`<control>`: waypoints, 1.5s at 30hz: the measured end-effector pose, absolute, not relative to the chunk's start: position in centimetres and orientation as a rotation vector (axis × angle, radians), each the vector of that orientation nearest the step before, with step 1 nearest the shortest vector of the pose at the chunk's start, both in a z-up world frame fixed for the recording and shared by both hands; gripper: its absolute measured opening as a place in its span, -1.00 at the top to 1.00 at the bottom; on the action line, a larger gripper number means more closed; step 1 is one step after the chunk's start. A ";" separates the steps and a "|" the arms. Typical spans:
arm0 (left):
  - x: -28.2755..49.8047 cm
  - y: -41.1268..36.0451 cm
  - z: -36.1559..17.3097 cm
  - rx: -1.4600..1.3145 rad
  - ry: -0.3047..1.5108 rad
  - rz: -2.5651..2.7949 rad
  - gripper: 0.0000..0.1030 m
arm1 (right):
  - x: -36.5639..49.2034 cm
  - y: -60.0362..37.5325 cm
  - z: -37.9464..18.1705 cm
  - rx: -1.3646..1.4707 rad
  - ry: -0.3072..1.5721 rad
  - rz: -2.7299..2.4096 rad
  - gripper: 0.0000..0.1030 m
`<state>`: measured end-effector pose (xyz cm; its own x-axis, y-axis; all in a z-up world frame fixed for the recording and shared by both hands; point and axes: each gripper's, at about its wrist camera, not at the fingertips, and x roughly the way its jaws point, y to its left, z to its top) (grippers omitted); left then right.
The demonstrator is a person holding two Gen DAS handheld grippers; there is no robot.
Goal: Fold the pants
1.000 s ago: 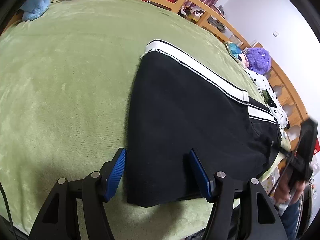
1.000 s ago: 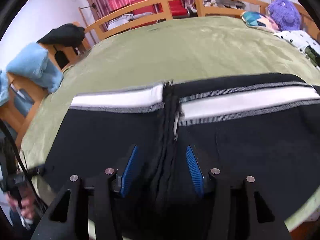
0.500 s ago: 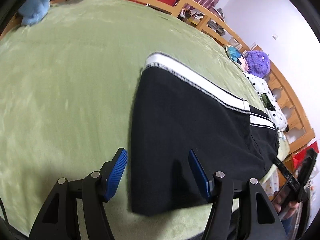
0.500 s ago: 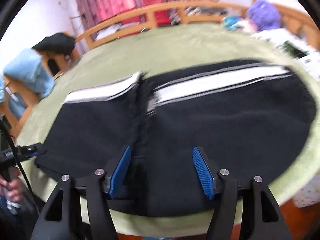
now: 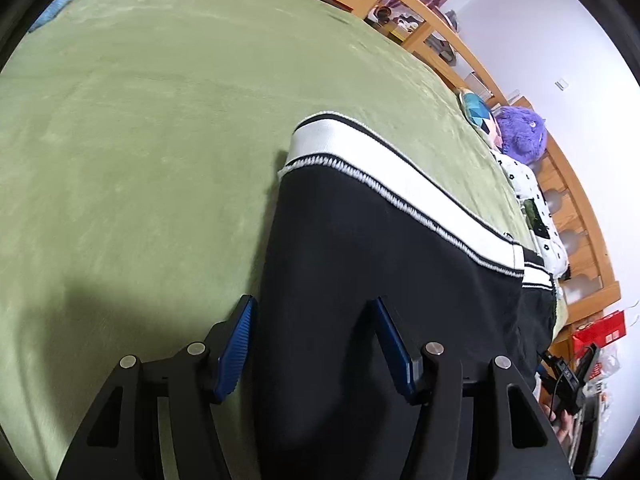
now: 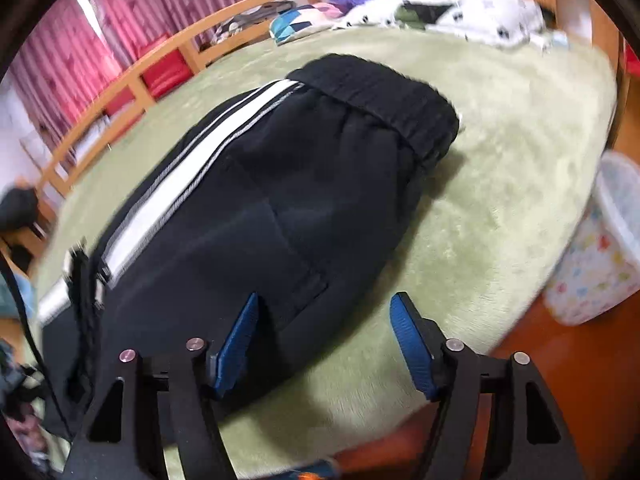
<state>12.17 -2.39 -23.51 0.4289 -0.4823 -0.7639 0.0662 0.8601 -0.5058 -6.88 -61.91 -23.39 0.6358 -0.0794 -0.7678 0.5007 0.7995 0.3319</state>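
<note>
Green plush bedding covers the bed [image 5: 140, 128], and the pants [image 5: 380, 280] lie flat across its near part, already folded into a shorter, doubled slab. In the right wrist view the ribbed elastic waistband [image 6: 384, 96] now sits at the far end, where a second ago that camera looked down on the bunched middle seam; the right gripper [image 6: 324, 340] has swung out toward the waist end, and its fingers have just been opening, with only the near hem edge and bare bedding between them, nothing pinched. The left gripper [image 5: 312, 340] has slid along the leg end; its fingers have just been closing a little yet stand spread, black cloth under the gap, not gripped. Both hands seem to be taking up positions at opposite ends for the next fold. The fabric is thick, matte black knit with a white side stripe [image 5: 400, 184] edged in zigzag stitching; it looks soft, heavy and unlikely to spring back.
</note>
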 end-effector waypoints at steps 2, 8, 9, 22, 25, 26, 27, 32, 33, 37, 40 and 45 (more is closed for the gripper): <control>13.0 -2.7 -23.6 -0.446 1.085 -0.372 -0.10 | -6.1 -62.7 -23.7 0.620 0.790 -0.329 -0.36; 14.5 -3.6 -23.9 -0.436 1.113 -0.388 0.23 | -3.5 -63.9 -24.6 0.740 0.702 -0.317 -0.31; 14.7 -3.4 -24.0 -0.457 1.114 -0.399 0.40 | -3.1 -63.9 -24.7 0.748 0.690 -0.319 0.08; 14.6 2.5 -18.6 -0.564 1.018 -0.520 0.78 | -1.5 -58.6 -18.5 0.666 0.619 -0.313 0.72; 13.9 5.6 -16.7 -0.504 0.981 -0.460 0.78 | -1.1 -55.6 -17.1 0.676 0.610 -0.252 0.72; 13.6 7.5 -16.1 -0.510 0.974 -0.432 0.78 | -0.9 -54.5 -16.9 0.671 0.617 -0.229 0.72; 13.5 9.2 -15.8 -0.523 0.974 -0.407 0.78 | -0.9 -53.3 -17.0 0.666 0.626 -0.204 0.72; 12.1 16.3 -15.5 -0.502 0.973 -0.242 0.77 | -0.4 -46.4 -18.6 0.661 0.705 -0.062 0.71; 11.9 16.7 -15.9 -0.500 0.986 -0.220 0.76 | -0.4 -45.4 -19.0 0.649 0.725 -0.044 0.69; 11.2 14.7 -17.7 -0.336 1.038 -0.099 0.34 | -1.1 -42.6 -21.0 0.583 0.805 -0.044 0.28; 9.9 12.3 -17.5 -0.136 1.024 0.012 0.10 | -3.4 -43.9 -21.5 0.613 0.814 -0.039 0.05; 6.8 11.4 -16.6 -0.206 0.975 -0.029 -0.11 | -6.3 -46.6 -20.2 0.661 0.751 -0.094 -0.33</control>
